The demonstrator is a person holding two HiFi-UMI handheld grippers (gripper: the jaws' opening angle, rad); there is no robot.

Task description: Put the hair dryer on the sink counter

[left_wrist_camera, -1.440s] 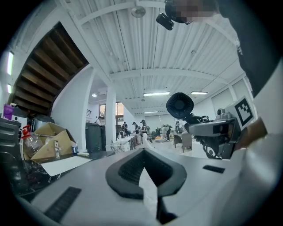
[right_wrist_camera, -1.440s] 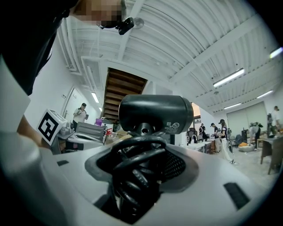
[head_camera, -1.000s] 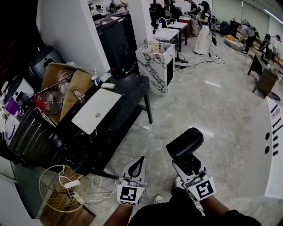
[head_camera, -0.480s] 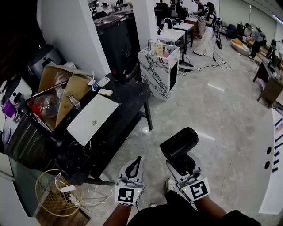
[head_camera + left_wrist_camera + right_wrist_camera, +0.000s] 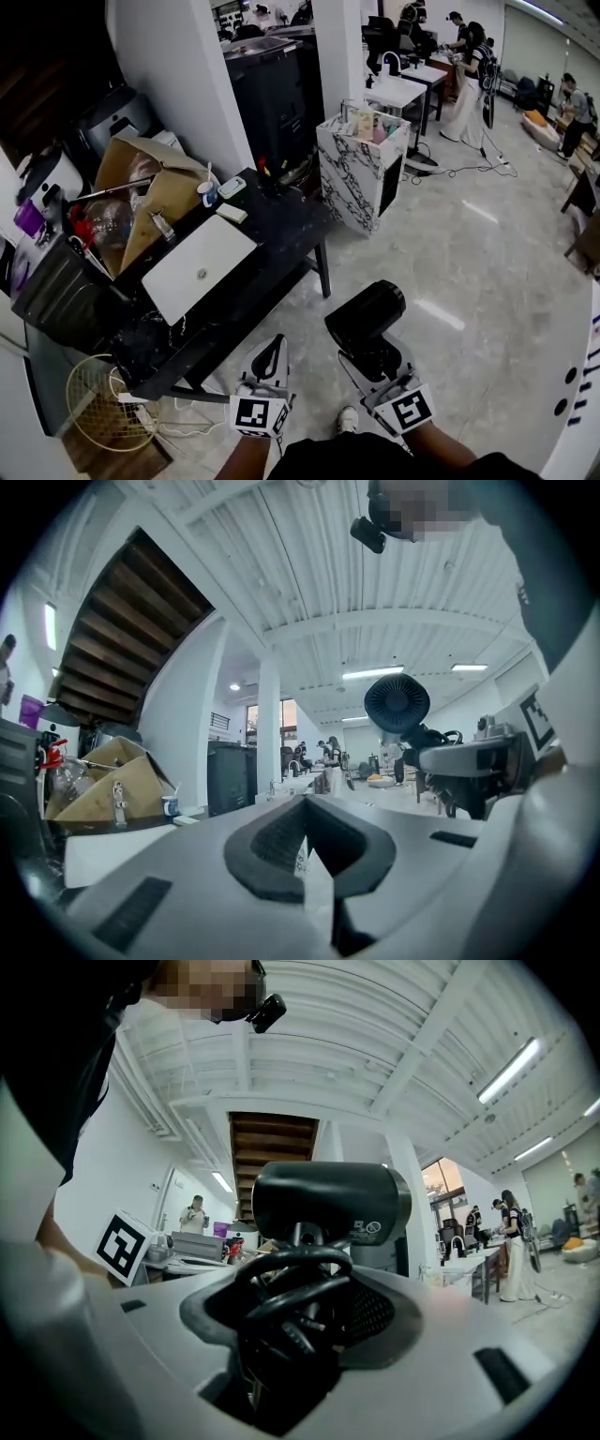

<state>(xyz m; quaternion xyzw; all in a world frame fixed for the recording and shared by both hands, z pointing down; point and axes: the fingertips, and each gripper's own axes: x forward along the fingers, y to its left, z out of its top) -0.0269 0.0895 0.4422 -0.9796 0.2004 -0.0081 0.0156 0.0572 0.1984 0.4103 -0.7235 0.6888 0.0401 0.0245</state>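
Note:
A black hair dryer [image 5: 366, 317] stands barrel-up in my right gripper [image 5: 372, 361], which is shut on its handle and coiled cord. In the right gripper view the dryer [image 5: 330, 1202] fills the middle, with the cord bunched between the jaws of the gripper [image 5: 300, 1302]. My left gripper [image 5: 269, 352] is level beside it on the left, shut and holding nothing; its pads meet in the left gripper view [image 5: 305, 808], where the dryer's rear grille [image 5: 397, 703] shows at the right. A marble-fronted counter [image 5: 352, 173] stands ahead, with a white sink and faucet [image 5: 398, 91] behind it.
A black table [image 5: 277, 234] at the left carries a white laptop [image 5: 197, 267] and an open cardboard box [image 5: 141, 187]. A wire basket [image 5: 108, 403] and cables lie under its near end. A white pillar [image 5: 178, 84] rises behind. People [image 5: 473, 75] stand far back.
Both grippers have travelled forward over the floor with the dryer still held. The table and the marble counter have come nearer and shifted to the right in the head view.

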